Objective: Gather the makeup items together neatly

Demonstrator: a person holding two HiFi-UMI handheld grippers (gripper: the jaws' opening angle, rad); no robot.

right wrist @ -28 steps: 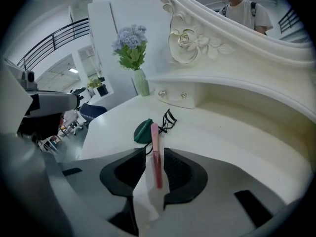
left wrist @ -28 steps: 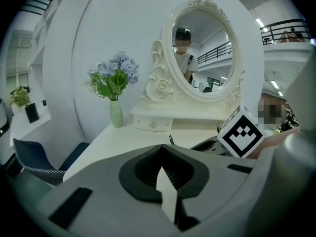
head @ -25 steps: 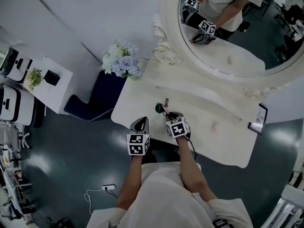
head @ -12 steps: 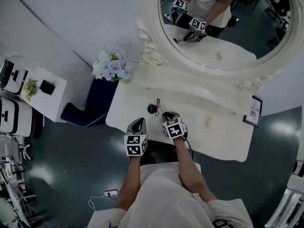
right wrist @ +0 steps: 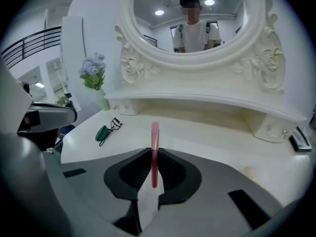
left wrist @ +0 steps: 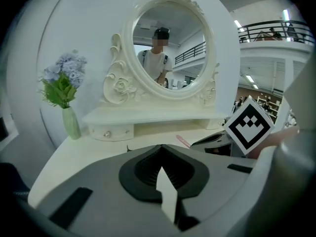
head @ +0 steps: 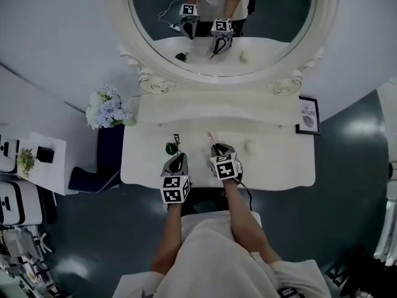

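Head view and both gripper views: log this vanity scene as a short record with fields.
right hand-held gripper: shut on the pink stick, which juts forward past the jaws
left hand-held gripper: shut, nothing between the jaws
green eyelash curler: lying on the table, left of the pink stick and apart from it
backdrop: oval mirror; flowers at the table's left end

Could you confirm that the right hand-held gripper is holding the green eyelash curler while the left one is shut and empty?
Not quite. The right gripper view shows the right hand-held gripper shut on a slim pink stick; the green eyelash curler lies loose on the dressing table. The left hand-held gripper is indeed shut and empty.
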